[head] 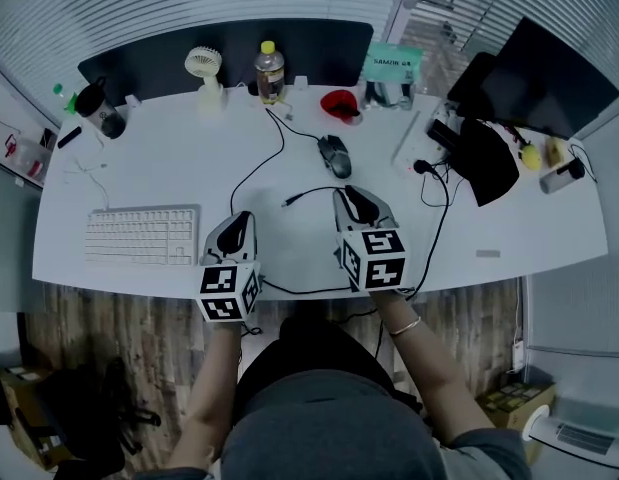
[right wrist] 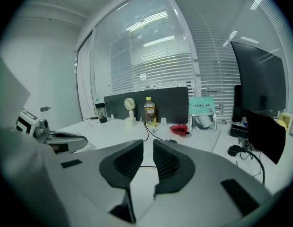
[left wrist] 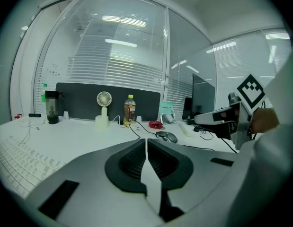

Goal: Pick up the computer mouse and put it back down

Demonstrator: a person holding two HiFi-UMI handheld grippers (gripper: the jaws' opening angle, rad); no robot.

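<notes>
computer mouse [head: 335, 155] on white desk [head: 149, 168]

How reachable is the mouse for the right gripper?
Probably yes: the mouse sits just ahead of the right gripper across bare desk, a thin cable beside the path; its fingers need opening wider.

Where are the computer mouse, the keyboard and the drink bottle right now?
computer mouse [head: 335, 155], head view, middle of its dark back.
keyboard [head: 142, 236], head view, centre of the key field.
drink bottle [head: 270, 72], head view, on its labelled body.
</notes>
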